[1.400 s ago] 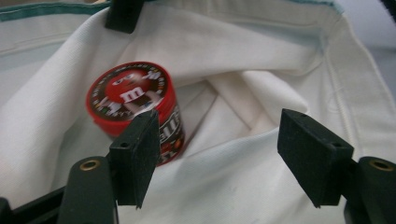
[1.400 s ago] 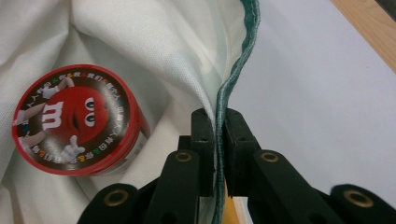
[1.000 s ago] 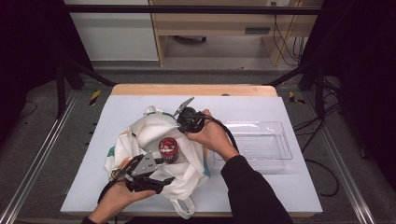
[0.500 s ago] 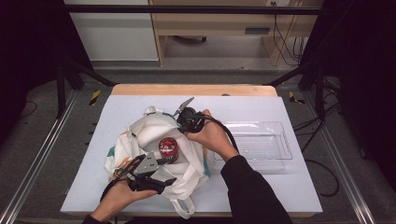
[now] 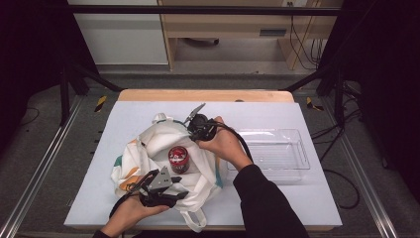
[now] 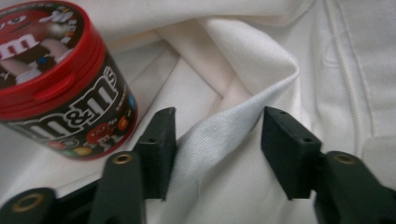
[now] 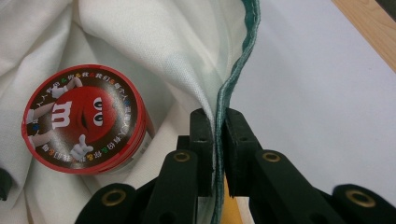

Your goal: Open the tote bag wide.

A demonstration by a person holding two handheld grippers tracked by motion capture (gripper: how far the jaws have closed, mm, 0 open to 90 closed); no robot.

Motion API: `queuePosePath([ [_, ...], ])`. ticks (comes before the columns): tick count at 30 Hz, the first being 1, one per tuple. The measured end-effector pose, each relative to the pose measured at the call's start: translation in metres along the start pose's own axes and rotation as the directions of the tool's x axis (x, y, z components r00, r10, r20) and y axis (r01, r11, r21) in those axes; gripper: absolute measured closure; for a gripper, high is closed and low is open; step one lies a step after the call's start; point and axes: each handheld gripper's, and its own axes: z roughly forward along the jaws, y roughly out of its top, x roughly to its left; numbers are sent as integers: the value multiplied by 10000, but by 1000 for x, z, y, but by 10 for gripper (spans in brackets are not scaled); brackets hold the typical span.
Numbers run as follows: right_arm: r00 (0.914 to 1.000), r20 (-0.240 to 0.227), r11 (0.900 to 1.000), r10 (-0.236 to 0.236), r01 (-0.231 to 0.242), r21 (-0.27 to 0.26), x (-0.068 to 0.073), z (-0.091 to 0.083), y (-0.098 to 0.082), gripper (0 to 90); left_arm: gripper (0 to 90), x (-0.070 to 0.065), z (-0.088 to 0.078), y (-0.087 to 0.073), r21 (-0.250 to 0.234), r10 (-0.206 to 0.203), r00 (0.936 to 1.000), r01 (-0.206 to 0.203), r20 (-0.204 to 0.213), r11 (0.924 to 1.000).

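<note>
A white cloth bag [image 5: 148,148] with a green-edged rim lies open on the table. Inside it stands a red M&M's can [image 5: 178,158], also seen close up as the can [image 6: 60,79] and from above as the can [image 7: 84,119]. My left gripper [image 5: 166,191] is at the bag's near side. Its jaws [image 6: 217,144] have just been closing around a raised fold of white cloth [image 6: 224,130]; the fold touches one pad while the other stands apart. My right gripper [image 5: 195,124] holds the far rim, its jaws [image 7: 219,140] shut on the green-trimmed edge [image 7: 233,79].
A clear plastic tray [image 5: 292,148] sits on the white table cover [image 5: 277,114] to the right of the bag. The table's wooden far edge [image 5: 208,95] runs behind. Metal frame rails flank the table on both sides.
My left gripper has shifted slightly right, toward the can. The right hand and the bag's far rim have stayed where they were.
</note>
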Motion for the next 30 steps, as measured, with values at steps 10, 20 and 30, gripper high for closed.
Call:
queuePosePath([
  [10,9999,134,9999,96,-97,90,-2,2,0,848,720,0,-2,-8,65,-298,9992,299,-268,9995],
  [20,9974,598,9991,396,-388,-141,-6,2,1,858,873,-5,-13,-12,-80,-606,9967,602,-536,9982],
  [30,9925,1003,9975,703,-694,-123,-14,2,0,859,882,-11,-16,-15,140,-535,9975,542,-454,9984],
])
